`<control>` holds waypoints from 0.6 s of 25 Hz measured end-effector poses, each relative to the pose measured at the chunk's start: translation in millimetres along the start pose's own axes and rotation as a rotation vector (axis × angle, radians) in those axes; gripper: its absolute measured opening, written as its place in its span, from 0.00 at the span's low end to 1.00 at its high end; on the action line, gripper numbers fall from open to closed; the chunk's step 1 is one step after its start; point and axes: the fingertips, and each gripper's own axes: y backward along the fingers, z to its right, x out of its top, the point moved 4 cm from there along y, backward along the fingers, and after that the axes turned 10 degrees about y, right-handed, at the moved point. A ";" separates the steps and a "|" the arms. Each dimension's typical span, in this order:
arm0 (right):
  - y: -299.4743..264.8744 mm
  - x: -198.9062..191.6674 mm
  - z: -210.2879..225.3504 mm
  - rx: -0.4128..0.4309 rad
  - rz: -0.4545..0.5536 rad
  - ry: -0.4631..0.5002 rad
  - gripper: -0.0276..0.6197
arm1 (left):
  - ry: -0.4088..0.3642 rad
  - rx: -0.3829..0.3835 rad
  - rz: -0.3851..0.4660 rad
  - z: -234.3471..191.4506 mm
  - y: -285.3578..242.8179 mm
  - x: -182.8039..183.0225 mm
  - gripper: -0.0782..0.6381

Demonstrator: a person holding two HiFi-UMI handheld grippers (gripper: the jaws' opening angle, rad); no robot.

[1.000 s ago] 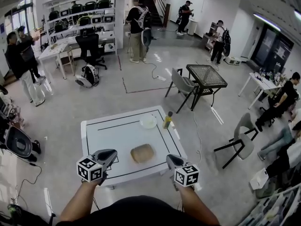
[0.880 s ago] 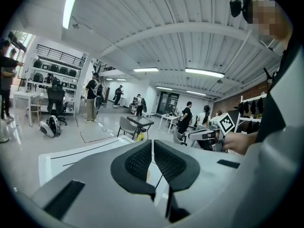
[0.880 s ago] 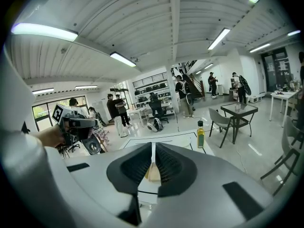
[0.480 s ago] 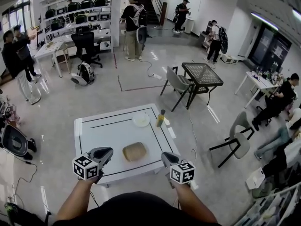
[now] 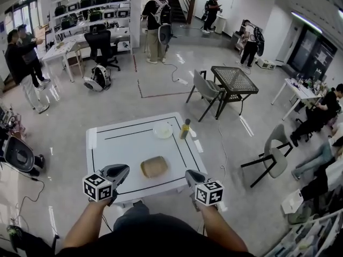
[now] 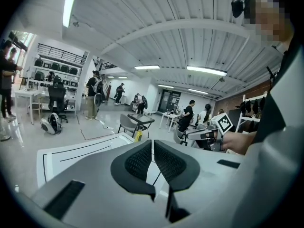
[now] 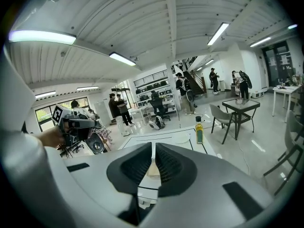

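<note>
A white table (image 5: pixel 102 154) with black lines carries a brown loaf-like lump (image 5: pixel 154 167), a white plate (image 5: pixel 163 130) and a yellow-green bottle (image 5: pixel 185 128). My left gripper (image 5: pixel 124 168) hangs shut and empty over the table's near left edge. Shut as well with nothing in it, my right gripper (image 5: pixel 188 173) is at the near right edge. The lump lies between them, a little farther in. In the left gripper view the shut gripper (image 6: pixel 152 144) faces the bottle (image 6: pixel 138 136). In the right gripper view the brown lump (image 7: pixel 152 169) shows just past the shut gripper (image 7: pixel 152 146).
A dark mesh table (image 5: pixel 233 80) with a grey chair (image 5: pixel 204 92) stands beyond the white table, and another chair (image 5: pixel 270 157) is at the right. Several people stand or sit around the room. Desks and shelves (image 5: pixel 91 25) line the far left; cables lie on the floor.
Both grippers stay shut and level near the table's front edge. The head view has shifted slightly; the table now sits a bit farther from me and my legs show below.
</note>
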 end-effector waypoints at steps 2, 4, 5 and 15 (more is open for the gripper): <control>-1.5 -3.4 2.0 0.007 0.001 -0.020 0.10 | -0.004 -0.003 -0.008 1.1 -2.9 0.4 0.16; -4.3 -6.1 5.4 0.010 -0.001 -0.032 0.10 | -0.007 -0.004 -0.014 0.5 -6.9 1.8 0.16; -6.6 -6.8 6.9 0.011 -0.003 -0.036 0.10 | -0.007 -0.003 -0.015 -0.9 -8.4 3.0 0.16; -44.9 -10.7 27.4 0.003 -0.024 -0.076 0.11 | 0.013 0.001 -0.026 -38.0 -36.5 14.4 0.16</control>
